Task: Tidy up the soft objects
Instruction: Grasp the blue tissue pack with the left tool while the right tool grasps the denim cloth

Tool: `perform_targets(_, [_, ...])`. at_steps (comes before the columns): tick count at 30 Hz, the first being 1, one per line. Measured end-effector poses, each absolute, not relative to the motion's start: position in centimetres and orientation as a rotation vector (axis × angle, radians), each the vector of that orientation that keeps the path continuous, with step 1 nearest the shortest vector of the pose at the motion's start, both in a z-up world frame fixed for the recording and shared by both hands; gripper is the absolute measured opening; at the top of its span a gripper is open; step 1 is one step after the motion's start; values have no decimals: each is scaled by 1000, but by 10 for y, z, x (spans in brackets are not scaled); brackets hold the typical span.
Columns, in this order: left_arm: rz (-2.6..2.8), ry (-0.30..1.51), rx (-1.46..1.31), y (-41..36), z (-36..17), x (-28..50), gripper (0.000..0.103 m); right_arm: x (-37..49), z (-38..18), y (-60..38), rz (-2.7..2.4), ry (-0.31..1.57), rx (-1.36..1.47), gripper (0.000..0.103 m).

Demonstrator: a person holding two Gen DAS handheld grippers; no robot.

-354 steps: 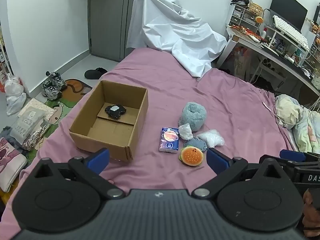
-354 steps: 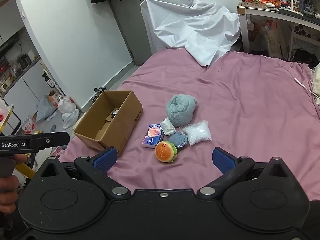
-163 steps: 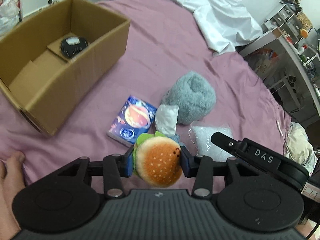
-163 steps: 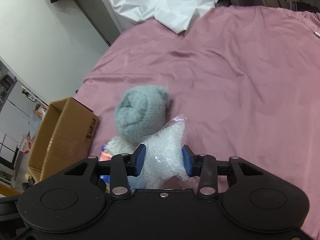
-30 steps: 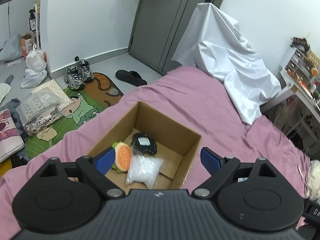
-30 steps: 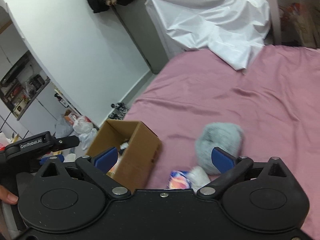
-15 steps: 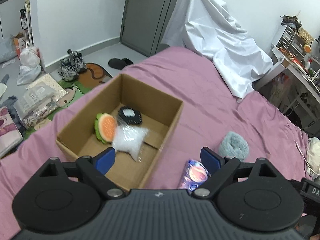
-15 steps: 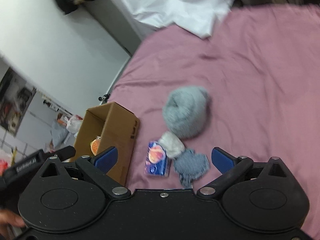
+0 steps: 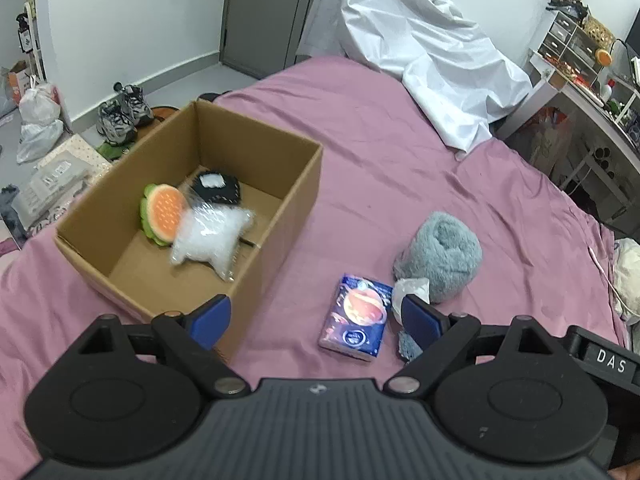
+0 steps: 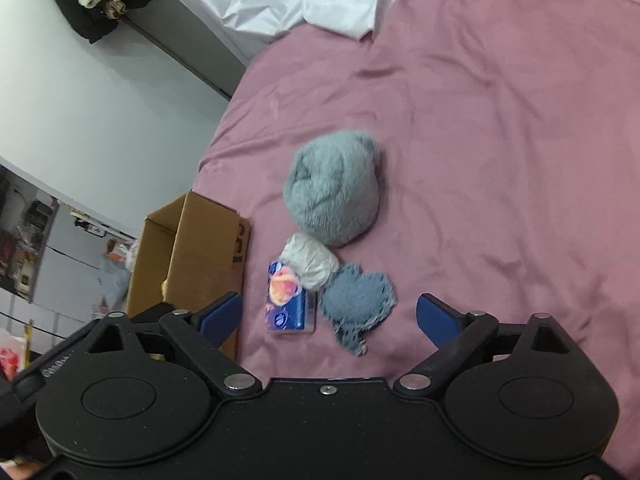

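Note:
A cardboard box [image 9: 276, 216] stands on the pink bed and holds a burger plush [image 9: 162, 214], a clear stuffing bag [image 9: 210, 240] and a black pouch [image 9: 216, 188]. To its right lie a blue tissue pack [image 9: 356, 312], a white crumpled wad [image 9: 412, 290] and a rolled grey-blue fluffy towel [image 9: 440, 254]. My left gripper [image 9: 316, 318] is open and empty, above the box's near corner. My right gripper [image 10: 330, 314] is open and empty, just above a blue-grey knit cloth [image 10: 356, 300], with the tissue pack [image 10: 290, 300], the wad [image 10: 310, 260], the towel [image 10: 334, 196] and the box [image 10: 208, 252] beyond.
A white sheet [image 9: 420, 48] is draped at the bed's far end. A desk with shelves [image 9: 584, 72] stands at the right. Shoes [image 9: 120, 114] and bags [image 9: 38, 120] lie on the floor left of the bed. Bare pink bedsheet [image 10: 500, 140] spreads to the right.
Both grippers have moved right and lower, from the box toward the loose items. The towel, tissue pack and knit cloth now look nearer. Both stay open and empty.

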State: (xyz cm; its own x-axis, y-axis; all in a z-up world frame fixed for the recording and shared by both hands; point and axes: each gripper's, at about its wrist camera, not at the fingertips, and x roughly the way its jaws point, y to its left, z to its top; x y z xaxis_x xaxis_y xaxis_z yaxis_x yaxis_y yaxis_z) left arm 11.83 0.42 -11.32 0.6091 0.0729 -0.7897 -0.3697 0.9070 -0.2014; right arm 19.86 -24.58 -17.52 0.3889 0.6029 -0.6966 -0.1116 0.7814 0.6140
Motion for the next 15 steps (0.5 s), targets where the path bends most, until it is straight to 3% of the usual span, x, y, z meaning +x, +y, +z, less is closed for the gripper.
perform_targets(15, [238,969,-332,-18,-155,138,91,211,-197,-253,419,1143,617,81])
